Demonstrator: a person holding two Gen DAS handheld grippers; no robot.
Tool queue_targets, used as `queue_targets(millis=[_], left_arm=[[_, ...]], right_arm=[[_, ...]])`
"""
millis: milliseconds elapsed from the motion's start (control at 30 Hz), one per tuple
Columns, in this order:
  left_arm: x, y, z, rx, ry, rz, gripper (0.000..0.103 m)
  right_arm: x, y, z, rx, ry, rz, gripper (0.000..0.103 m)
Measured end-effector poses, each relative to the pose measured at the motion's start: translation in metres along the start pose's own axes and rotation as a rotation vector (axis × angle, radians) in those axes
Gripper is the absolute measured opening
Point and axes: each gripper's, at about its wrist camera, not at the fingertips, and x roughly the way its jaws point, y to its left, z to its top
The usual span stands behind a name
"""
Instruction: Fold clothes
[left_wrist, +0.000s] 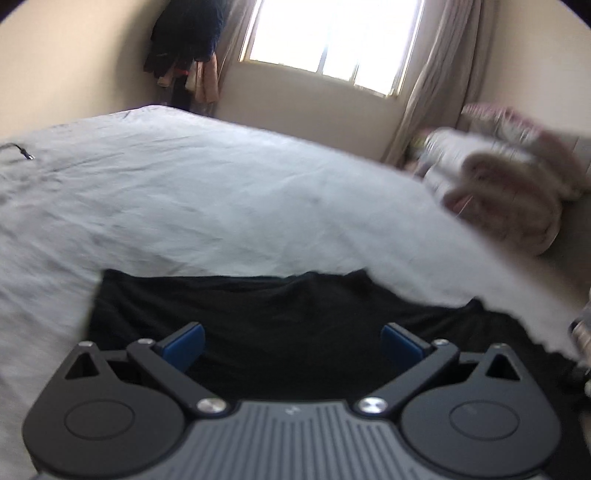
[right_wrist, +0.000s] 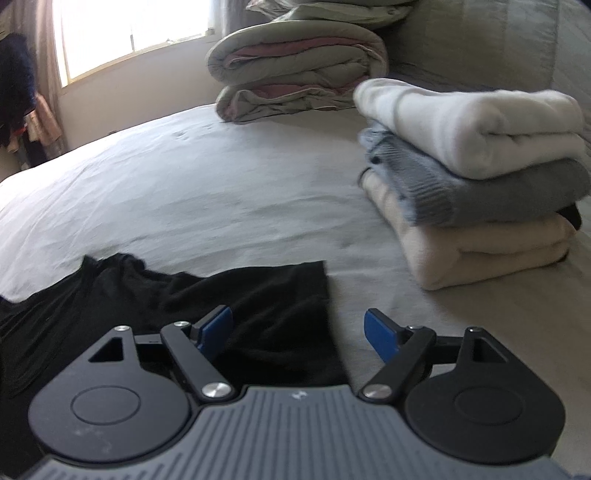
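Observation:
A black garment (left_wrist: 280, 310) lies flat on the white bed sheet (left_wrist: 184, 192), close in front of me. My left gripper (left_wrist: 293, 345) hovers over its near part, blue pads wide apart, nothing between them. In the right wrist view the same black garment (right_wrist: 258, 295) shows its right edge and far corner. My right gripper (right_wrist: 298, 332) stands open above that edge, its left pad over the cloth and its right pad over bare sheet (right_wrist: 221, 192).
A stack of three folded clothes (right_wrist: 476, 177), white over blue-grey over cream, sits on the bed at the right. Folded quilts (right_wrist: 295, 62) lie farther back. A bright window (left_wrist: 332, 33) with curtains and dark hanging clothes (left_wrist: 184, 40) stand beyond the bed.

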Motion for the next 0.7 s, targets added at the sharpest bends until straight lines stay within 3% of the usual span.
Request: queue_targets(millis=[300, 400, 433, 600, 700], left_arm=[[0.013, 0.0, -0.009, -0.044, -0.005, -0.083, 0.102], [0.014, -0.001, -0.01, -0.04, 0.003, -0.078, 0.102], [0.014, -0.001, -0.01, -0.038, 0.006, -0.076, 0.102], [0.014, -0.001, -0.01, -0.034, 0.013, -0.076, 0.102], [0.014, -0.001, -0.01, -0.033, 0.014, -0.078, 0.102]], right_arm=[[0.011, -0.006, -0.005, -0.017, 0.022, -0.052, 0.079], [0.01, 0.001, -0.008, -0.074, 0.013, -0.052, 0.067], [0.009, 0.003, -0.009, -0.09, 0.008, -0.047, 0.053], [0.005, 0.002, -0.009, -0.077, -0.004, 0.015, 0.006], [0.0, 0.004, -0.006, -0.044, -0.04, 0.059, 0.006]])
